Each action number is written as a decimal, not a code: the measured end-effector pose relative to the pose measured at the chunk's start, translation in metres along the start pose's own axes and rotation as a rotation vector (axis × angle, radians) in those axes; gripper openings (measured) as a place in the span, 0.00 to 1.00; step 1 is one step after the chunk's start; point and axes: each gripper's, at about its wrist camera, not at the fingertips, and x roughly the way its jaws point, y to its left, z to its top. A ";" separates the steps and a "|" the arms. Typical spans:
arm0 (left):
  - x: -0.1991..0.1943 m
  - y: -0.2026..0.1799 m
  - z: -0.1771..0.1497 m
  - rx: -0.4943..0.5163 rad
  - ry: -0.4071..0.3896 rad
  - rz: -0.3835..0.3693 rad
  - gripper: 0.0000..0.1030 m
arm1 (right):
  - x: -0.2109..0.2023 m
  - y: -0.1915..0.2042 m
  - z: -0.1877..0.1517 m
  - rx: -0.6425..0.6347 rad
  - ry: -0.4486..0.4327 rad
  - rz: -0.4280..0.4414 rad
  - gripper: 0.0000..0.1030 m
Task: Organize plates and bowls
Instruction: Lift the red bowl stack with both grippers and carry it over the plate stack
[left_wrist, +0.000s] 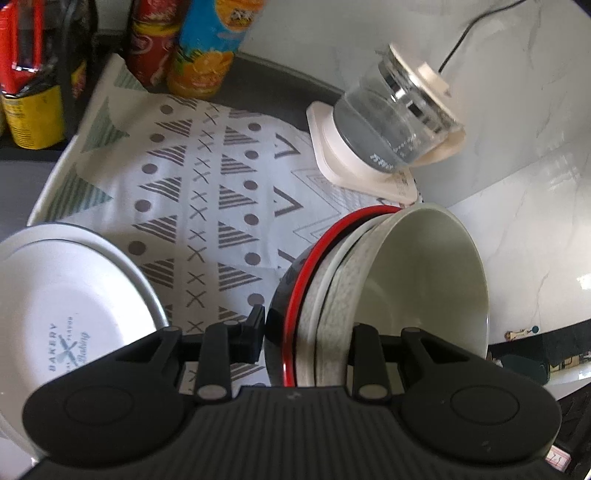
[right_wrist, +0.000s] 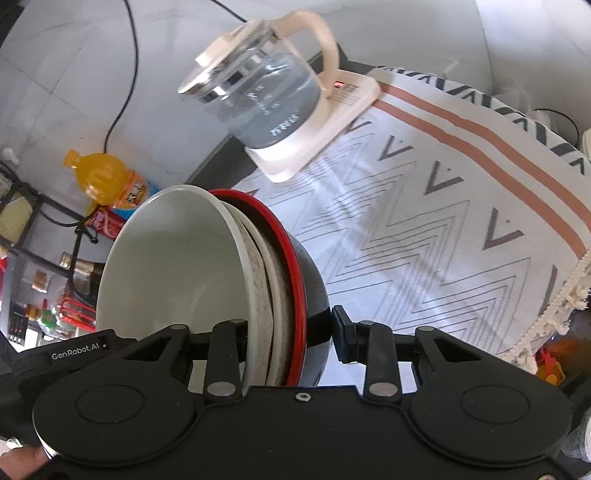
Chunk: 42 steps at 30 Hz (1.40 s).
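A nested stack of bowls is held between both grippers: a black bowl with a red rim (left_wrist: 284, 295) outermost, a speckled grey bowl (left_wrist: 340, 288) inside it, a cream bowl (left_wrist: 424, 273) innermost. My left gripper (left_wrist: 306, 332) is shut on the stack's edge. In the right wrist view the same stack shows, cream bowl (right_wrist: 166, 258) and black red-rimmed bowl (right_wrist: 310, 280); my right gripper (right_wrist: 291, 332) is shut on its opposite edge. White plates (left_wrist: 62, 295) printed "Bakery" lie stacked at the left on the cloth.
A patterned tablecloth (left_wrist: 207, 177) covers the table. A glass kettle (left_wrist: 395, 114) on its cream base stands at the back, also in the right wrist view (right_wrist: 269, 99). Drink bottles (left_wrist: 207, 48) and cans stand at the back left. The cloth's fringed edge (right_wrist: 569, 295) hangs right.
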 end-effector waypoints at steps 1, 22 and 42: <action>-0.003 0.002 0.000 -0.005 -0.006 -0.001 0.27 | -0.001 0.003 -0.001 -0.006 -0.002 0.001 0.31; -0.078 0.079 -0.016 -0.144 -0.124 0.042 0.27 | 0.017 0.085 -0.038 -0.157 0.067 0.087 0.31; -0.107 0.168 -0.038 -0.346 -0.151 0.109 0.27 | 0.057 0.142 -0.079 -0.262 0.216 0.124 0.31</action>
